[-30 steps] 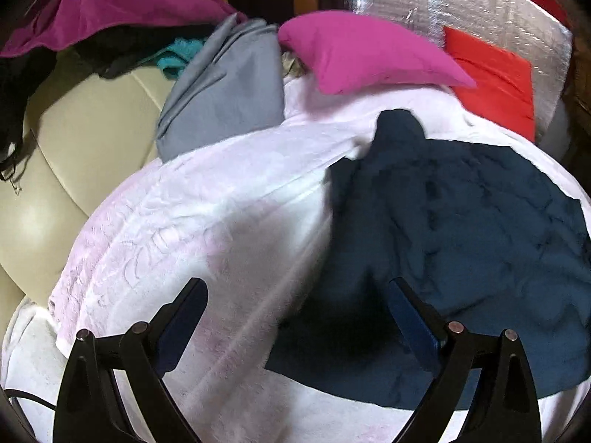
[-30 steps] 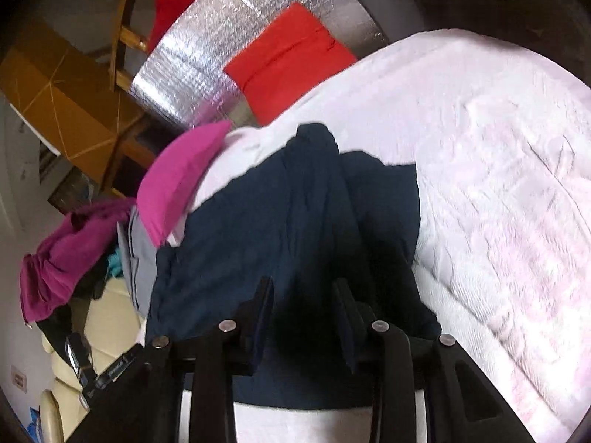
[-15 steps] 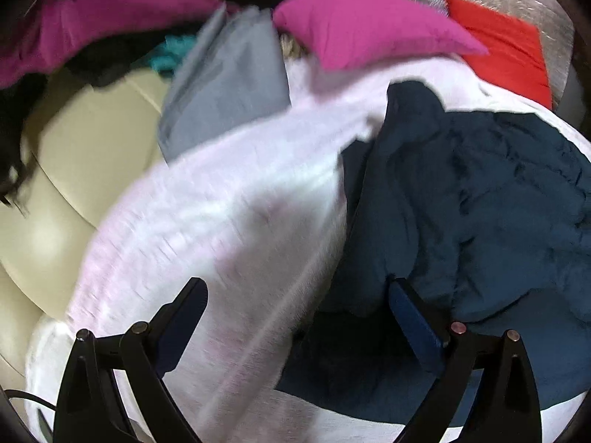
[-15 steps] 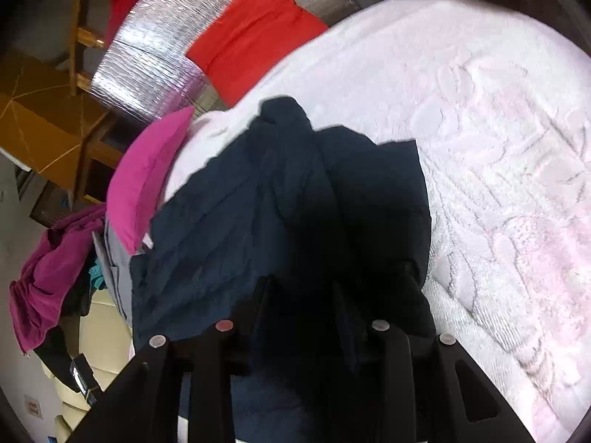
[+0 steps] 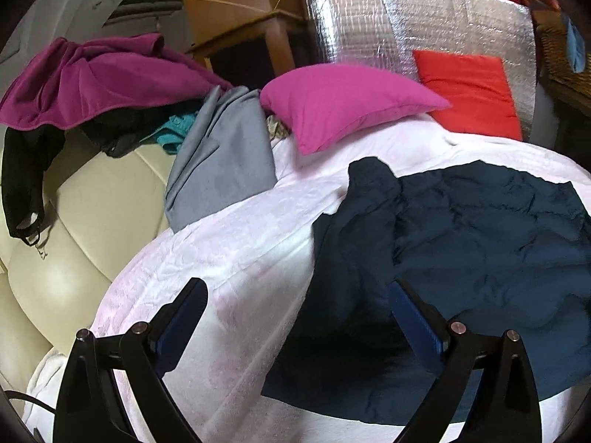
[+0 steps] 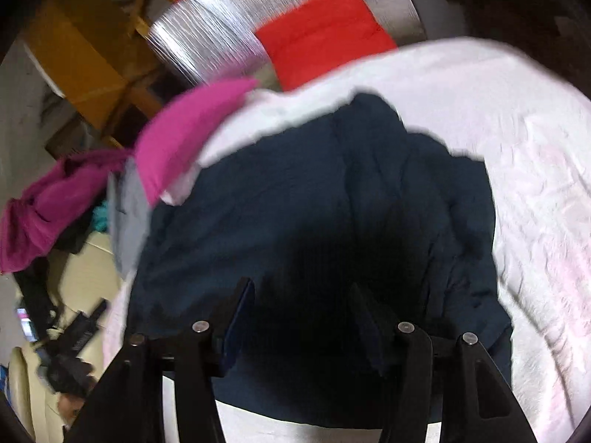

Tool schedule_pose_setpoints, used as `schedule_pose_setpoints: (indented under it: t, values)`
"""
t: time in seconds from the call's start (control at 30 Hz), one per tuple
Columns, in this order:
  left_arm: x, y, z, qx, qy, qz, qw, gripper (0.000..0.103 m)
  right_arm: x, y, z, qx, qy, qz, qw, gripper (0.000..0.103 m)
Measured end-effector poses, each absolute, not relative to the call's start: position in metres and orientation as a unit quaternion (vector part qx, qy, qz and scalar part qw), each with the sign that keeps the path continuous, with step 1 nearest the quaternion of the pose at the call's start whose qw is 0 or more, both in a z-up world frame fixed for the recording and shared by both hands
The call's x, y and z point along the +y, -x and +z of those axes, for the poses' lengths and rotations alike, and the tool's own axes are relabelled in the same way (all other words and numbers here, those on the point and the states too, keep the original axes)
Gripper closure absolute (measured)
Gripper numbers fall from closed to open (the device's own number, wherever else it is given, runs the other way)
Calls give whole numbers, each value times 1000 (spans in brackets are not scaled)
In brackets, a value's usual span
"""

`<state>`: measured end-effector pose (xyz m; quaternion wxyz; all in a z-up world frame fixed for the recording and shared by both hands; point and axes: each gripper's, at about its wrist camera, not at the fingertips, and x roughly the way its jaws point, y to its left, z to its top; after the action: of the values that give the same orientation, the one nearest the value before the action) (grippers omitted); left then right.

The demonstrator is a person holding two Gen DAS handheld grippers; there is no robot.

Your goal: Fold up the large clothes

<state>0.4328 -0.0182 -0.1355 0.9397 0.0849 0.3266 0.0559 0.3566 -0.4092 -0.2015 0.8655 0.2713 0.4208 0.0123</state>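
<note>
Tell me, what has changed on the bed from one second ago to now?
The right gripper had its jaws narrow over the navy garment; they are opening now, with nothing pinched between them. The garment's left edge now lies bunched in a raised fold. The left gripper stays open. The pink pillow, red cushion and white blanket stayed put.

White bedspread (image 5: 236,243) w/ navy garment (image 5: 480,258), pink pillow (image 5: 343,99) atop.
</note>
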Motion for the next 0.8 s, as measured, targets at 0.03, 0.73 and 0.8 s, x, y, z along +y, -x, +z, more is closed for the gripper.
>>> schedule_pose_setpoints:
  t: [0.03, 0.73, 0.8]
  values:
    - [-19, -432, -135, 325, -85, 54, 940, 4, -409, -360, -207, 430, -270, 8, 861, 47]
    - [-15, -426, -155, 422, -14, 4, 907, 4, -415, -318, -191, 385, -317, 85, 863, 29]
    - [-7, -422, -163, 452, 23, -11, 891, 4, -414, -302, -188, 377, -324, 97, 862, 26]
